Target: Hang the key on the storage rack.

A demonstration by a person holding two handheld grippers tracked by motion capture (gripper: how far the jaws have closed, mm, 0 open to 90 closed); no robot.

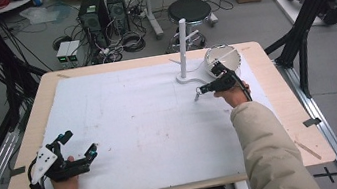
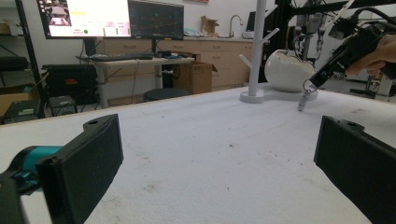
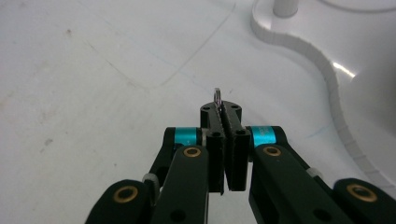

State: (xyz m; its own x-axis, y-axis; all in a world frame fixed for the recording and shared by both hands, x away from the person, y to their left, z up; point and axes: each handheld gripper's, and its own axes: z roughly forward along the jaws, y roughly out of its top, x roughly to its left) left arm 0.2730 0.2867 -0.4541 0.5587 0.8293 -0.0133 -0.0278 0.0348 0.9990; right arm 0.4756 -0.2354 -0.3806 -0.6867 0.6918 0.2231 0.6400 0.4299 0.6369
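Observation:
My right gripper (image 1: 201, 90) hovers just above the white mat in front of a white peg stand (image 1: 183, 47). Its jaws are shut on a small metal key ring (image 3: 217, 96), whose loop pokes out past the pads. In the left gripper view a key (image 2: 303, 100) dangles from that ring below the right gripper (image 2: 319, 77), its tip close to the mat. My left gripper (image 1: 80, 143) rests at the near left of the table, jaws wide open with nothing between the pads (image 2: 93, 154).
A white bowl (image 1: 222, 59) lies tipped on its side just right of the stand's curved base (image 3: 322, 60). The white mat (image 1: 135, 124) covers most of the wooden table (image 1: 289, 106). Stool, computers and cables lie on the floor beyond the far edge.

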